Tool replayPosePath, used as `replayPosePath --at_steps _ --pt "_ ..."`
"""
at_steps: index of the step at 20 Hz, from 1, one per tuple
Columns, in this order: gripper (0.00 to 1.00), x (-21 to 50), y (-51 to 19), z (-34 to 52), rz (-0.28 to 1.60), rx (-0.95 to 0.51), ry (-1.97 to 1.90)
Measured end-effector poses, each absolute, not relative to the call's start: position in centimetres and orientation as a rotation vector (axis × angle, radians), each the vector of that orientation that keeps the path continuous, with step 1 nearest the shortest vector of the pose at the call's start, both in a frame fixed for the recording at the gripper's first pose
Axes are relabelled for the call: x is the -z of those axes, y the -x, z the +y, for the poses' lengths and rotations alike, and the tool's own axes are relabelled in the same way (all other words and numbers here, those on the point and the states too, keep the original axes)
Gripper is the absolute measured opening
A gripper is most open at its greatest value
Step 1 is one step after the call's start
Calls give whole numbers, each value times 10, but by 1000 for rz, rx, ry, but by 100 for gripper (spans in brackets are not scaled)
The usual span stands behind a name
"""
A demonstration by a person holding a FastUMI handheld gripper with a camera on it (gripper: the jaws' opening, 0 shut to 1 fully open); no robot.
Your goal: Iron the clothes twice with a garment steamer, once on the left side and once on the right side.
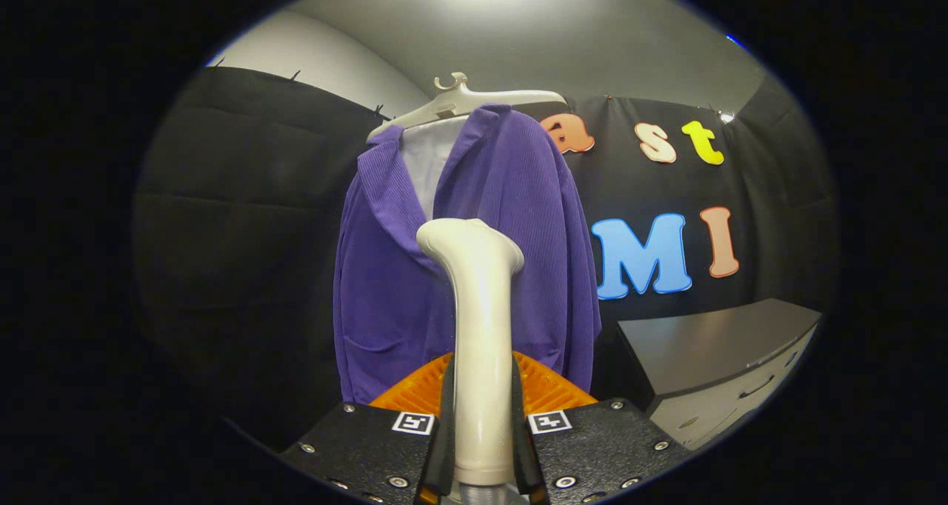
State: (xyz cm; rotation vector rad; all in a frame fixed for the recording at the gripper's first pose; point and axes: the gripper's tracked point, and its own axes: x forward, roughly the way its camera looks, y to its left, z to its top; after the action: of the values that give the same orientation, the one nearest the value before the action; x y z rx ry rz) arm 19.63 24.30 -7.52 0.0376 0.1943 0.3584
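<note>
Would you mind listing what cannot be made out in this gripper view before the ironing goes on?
- Steamer face: turned away toward the purple jacket; contact unclear.
- Jacket's middle: hidden behind the steamer.
- Jacket hem: hidden behind the gripper, whose fingers clamp the steamer handle.
- Hanger hook: what it hangs from is unclear.

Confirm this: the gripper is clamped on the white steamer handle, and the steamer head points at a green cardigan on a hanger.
One thing is wrong: the cardigan is purple, not green, as the gripper view shows. The rest holds: the gripper is clamped on the white steamer handle, head toward the garment on the hanger.
</note>
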Motion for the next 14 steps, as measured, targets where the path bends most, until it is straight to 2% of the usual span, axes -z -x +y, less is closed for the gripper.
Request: replayPosePath --at_steps 14 --pt "32 201 -136 225 405 -345 14"
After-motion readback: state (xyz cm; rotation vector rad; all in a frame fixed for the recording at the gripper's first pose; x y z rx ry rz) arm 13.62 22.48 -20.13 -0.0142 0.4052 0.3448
